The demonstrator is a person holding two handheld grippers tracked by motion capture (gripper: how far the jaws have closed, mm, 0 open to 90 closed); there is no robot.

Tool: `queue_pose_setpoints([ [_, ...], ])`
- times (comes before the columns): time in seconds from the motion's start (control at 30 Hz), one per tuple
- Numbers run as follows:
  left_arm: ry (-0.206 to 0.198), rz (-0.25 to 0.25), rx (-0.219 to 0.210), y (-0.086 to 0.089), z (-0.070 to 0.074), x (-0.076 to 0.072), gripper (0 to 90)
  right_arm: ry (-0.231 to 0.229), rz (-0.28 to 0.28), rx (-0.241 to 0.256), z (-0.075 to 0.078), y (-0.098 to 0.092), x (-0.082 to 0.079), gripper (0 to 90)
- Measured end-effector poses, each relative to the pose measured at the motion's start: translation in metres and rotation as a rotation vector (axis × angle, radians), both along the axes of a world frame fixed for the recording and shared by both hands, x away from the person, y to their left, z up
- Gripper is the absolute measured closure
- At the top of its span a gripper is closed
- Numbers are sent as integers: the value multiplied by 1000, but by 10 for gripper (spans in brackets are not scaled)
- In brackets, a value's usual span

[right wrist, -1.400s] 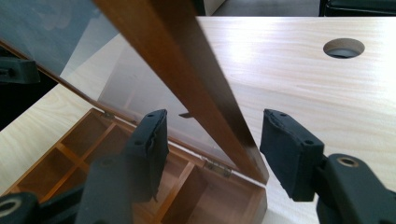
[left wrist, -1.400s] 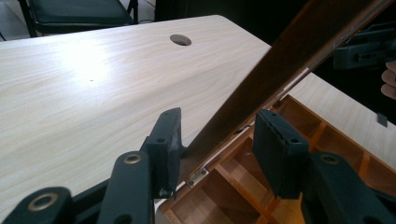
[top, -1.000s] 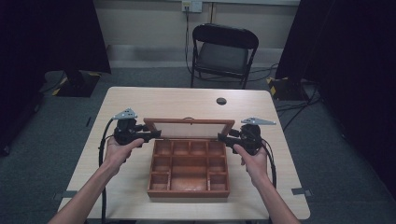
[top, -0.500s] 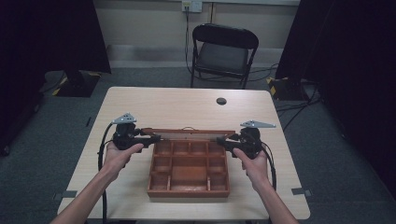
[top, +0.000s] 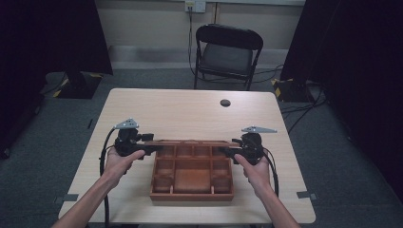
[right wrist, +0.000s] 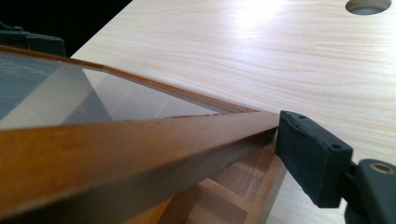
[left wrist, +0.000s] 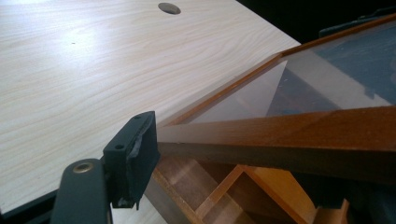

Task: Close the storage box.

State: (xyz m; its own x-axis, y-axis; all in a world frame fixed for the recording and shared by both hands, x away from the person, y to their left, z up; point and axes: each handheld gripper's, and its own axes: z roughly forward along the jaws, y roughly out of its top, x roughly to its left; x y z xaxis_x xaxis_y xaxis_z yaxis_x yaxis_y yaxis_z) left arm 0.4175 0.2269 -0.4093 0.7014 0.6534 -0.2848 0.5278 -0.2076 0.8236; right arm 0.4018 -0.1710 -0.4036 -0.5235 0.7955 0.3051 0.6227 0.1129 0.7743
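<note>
High view showed the person standing at the near side of the tabletop [top: 190, 109] with a wooden compartment box [top: 192, 178] squarely in front of them, and its glass-paned lid [top: 190, 142] held up over the box's far edge, one end in each tool. The left gripper [top: 142, 148] had the lid's left end and the right gripper [top: 231, 151] its right end, both roughly level with each other. From the left gripper view, the near finger [left wrist: 133, 156] sat pressed against the edge of the lid frame [left wrist: 280, 135], so those fingers looked closed down on the wood; the far finger was mostly hidden beneath the frame. The right gripper view gave the same picture mirrored: one padded finger [right wrist: 310, 154] tight against the corner of the frame [right wrist: 140, 140], with open compartments [right wrist: 224, 196] visible just below. To my eye the lid hung at a shallow tilt above the box, not yet resting on it, and I could not tell whether it was hinged along the back. Doing this well seemed to call for keeping both ends moving together, so the frame would not twist or rack, and keeping the grip on wood alone, clear of the pane. A slow, even lowering would have suited it, since any slip on one side would have dropped glass onto the dividers. The round hole [top: 225, 102] farther back on the tabletop lay well apart from all this.
</note>
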Motion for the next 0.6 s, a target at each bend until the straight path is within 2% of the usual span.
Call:
queue_pose_setpoints([
  [0.17, 11, 15, -16, -1, 0, 5, 281, -6, -13, 19, 0, 5, 5, 269],
  [0.2, 8, 21, -5, -2, 0, 5, 271, -8, -11, 14, 0, 6, 6, 265],
  [0.27, -4, 11, 16, -2, 1, 3, 268, -6, -7, 4, 1, 9, 6, 258],
  [0.4, 10, 5, 8, 2, 2, -2, 265, 7, 2, 9, 0, 8, 5, 260],
  [0.6, -14, 11, 20, 3, -2, -8, 197, 25, 30, 3, -3, 5, 3, 259],
])
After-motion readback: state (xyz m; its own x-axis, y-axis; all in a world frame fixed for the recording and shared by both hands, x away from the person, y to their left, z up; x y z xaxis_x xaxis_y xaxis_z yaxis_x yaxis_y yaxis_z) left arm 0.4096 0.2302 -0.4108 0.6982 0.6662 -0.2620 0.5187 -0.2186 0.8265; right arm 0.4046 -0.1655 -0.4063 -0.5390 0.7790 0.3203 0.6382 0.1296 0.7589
